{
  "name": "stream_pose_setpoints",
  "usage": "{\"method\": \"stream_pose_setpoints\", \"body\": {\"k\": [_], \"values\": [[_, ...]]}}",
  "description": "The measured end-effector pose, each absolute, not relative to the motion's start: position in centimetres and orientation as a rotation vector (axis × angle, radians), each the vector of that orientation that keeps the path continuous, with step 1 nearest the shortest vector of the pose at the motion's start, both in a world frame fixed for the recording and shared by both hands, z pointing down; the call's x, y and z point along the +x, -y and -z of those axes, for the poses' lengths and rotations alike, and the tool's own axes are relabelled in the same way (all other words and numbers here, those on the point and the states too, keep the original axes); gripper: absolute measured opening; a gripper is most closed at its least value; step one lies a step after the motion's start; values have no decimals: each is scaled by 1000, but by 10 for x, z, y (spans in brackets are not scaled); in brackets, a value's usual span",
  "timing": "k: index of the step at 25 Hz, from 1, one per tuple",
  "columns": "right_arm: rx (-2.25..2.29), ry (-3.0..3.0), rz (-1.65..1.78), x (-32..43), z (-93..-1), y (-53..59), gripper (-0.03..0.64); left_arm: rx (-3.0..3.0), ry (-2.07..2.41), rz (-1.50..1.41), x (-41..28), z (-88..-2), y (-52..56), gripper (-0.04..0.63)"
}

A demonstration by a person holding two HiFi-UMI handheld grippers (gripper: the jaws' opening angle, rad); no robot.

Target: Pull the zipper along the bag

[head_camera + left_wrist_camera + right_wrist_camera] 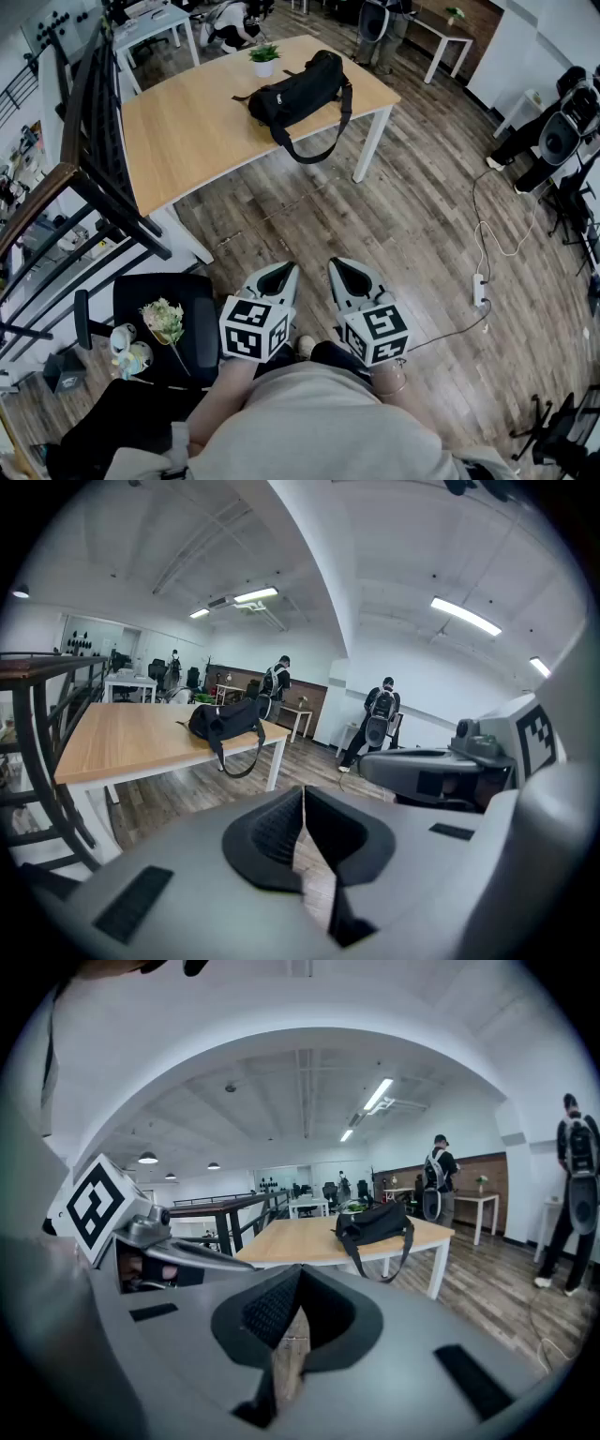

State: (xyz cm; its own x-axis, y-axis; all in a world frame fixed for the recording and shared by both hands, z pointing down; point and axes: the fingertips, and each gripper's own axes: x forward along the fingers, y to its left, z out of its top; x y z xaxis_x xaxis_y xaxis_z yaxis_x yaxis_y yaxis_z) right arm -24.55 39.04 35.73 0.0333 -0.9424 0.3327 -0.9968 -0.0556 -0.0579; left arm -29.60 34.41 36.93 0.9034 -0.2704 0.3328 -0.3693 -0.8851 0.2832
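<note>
A black duffel bag (302,91) lies on the far right part of a light wooden table (187,131), its strap hanging over the table's edge. The bag also shows far off in the left gripper view (225,720) and in the right gripper view (375,1223). Both grippers are held close to the person's body, well short of the table. My left gripper (278,275) is shut with nothing in it, and its jaws meet (302,794). My right gripper (349,273) is shut and empty too (298,1274).
A small potted plant (264,59) stands on the table behind the bag. A black chair with flowers (167,323) is at the lower left, and a dark railing (94,178) runs along the left. A power strip and cable (479,289) lie on the wooden floor at the right. People stand far off.
</note>
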Motion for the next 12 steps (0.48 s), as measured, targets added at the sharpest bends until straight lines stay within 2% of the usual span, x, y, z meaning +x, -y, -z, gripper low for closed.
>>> {"method": "stream_pose_setpoints", "body": {"k": [12], "values": [[2115,2075,-441,-236,-356,-391,8,2756,441,-423,-277,-370,-348,22]]}}
